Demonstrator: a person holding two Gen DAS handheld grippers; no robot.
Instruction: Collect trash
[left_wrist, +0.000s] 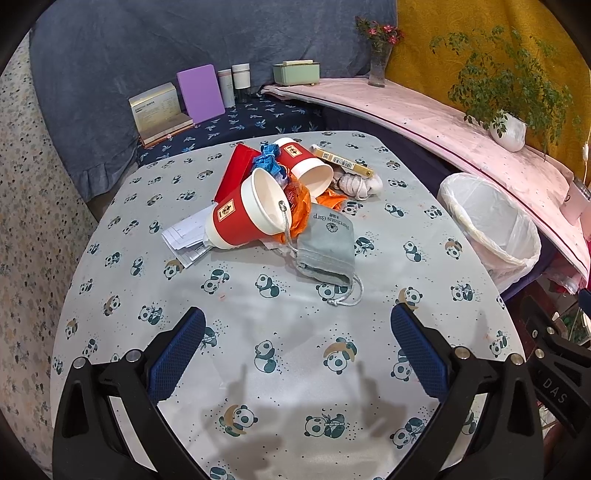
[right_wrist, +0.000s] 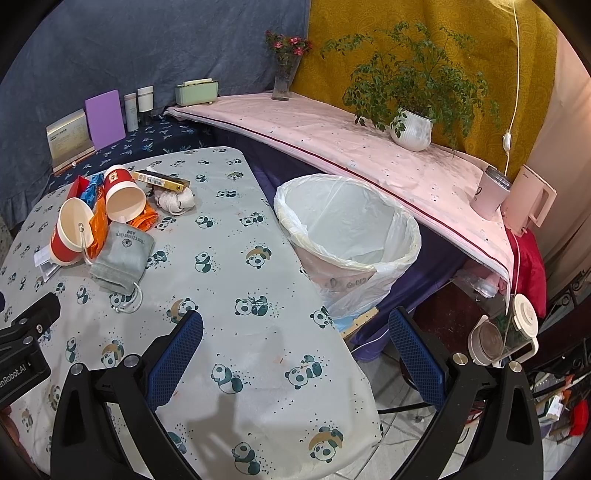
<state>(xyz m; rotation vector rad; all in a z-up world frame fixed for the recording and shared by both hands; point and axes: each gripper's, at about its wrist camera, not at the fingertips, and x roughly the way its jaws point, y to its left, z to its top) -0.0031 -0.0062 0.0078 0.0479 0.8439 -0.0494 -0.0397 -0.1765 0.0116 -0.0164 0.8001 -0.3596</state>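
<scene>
A heap of trash lies on the panda-print table (left_wrist: 288, 369). It holds a near red paper cup (left_wrist: 245, 214) on its side, a far red cup (left_wrist: 306, 162), a grey drawstring pouch (left_wrist: 327, 245), orange plastic (left_wrist: 301, 208), blue crumpled wrap (left_wrist: 269, 157), white paper slips (left_wrist: 184, 236), a yellow box (left_wrist: 343, 160) and a white crumpled wad (left_wrist: 356, 182). The heap also shows in the right wrist view, with the near cup (right_wrist: 72, 230) and pouch (right_wrist: 122, 254). A white-lined bin (right_wrist: 347, 229) stands right of the table. My left gripper (left_wrist: 297, 328) is open and empty, short of the pouch. My right gripper (right_wrist: 295, 330) is open and empty over the table's right edge, near the bin.
At the back stand a gold box (left_wrist: 160, 110), a purple board (left_wrist: 201, 94), two canisters (left_wrist: 234, 83) and a green box (left_wrist: 295, 72). A pink-covered shelf (right_wrist: 332, 129) carries a vase (right_wrist: 282, 79), a potted plant (right_wrist: 412, 127), a mug (right_wrist: 491, 194) and a pink kettle (right_wrist: 528, 201).
</scene>
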